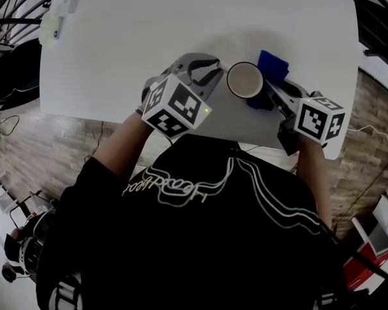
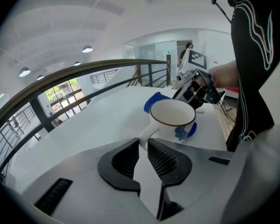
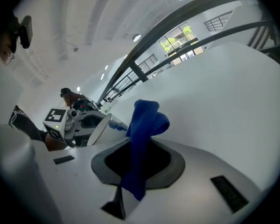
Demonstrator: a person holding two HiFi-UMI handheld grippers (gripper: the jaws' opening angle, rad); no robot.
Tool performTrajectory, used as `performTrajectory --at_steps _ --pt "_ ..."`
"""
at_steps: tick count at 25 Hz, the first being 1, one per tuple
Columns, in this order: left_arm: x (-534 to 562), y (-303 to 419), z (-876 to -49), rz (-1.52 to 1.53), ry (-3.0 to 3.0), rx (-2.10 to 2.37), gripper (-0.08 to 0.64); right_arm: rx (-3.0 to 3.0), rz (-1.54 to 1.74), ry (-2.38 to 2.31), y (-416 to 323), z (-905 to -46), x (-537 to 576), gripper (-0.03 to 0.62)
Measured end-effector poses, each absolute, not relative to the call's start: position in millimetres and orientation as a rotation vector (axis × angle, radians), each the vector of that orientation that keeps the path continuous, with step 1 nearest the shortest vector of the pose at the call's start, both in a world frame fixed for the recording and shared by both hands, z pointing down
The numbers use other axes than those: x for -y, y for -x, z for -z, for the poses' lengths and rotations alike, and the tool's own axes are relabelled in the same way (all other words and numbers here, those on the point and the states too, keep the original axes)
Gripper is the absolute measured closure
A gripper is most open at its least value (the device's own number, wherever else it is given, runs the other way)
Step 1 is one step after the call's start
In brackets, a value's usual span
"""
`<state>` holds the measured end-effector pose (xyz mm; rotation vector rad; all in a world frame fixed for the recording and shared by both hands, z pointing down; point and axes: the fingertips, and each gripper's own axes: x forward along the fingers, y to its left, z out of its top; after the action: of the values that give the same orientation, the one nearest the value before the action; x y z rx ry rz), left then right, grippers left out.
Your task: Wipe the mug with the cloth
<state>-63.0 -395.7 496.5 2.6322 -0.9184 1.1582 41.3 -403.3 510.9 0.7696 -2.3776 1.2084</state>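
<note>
On the white tabletop [image 1: 149,37], at left, we see the left gripper [image 1: 210,76] with its jaws clamped on the handle of the white round mug with a dark rim [image 1: 245,80], which stands upright at centre. At right, the right gripper [image 1: 266,97] pinches a bunched blue fabric cloth [image 1: 271,66] that lies against the mug's right side.

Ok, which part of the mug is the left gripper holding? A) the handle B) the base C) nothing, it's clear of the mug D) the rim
A: the left gripper has its fingers pinched on the handle of the mug.
</note>
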Motion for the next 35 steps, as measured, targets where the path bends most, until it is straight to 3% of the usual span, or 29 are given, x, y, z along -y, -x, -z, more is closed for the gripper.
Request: performTrajectory --at_steps 35 --pt "414.1 58.9 -500.8 -0.930 -2.757 0.694 0.500 2.641 -1.150 -0.463 -23.8 -455.1 406.4 0.535"
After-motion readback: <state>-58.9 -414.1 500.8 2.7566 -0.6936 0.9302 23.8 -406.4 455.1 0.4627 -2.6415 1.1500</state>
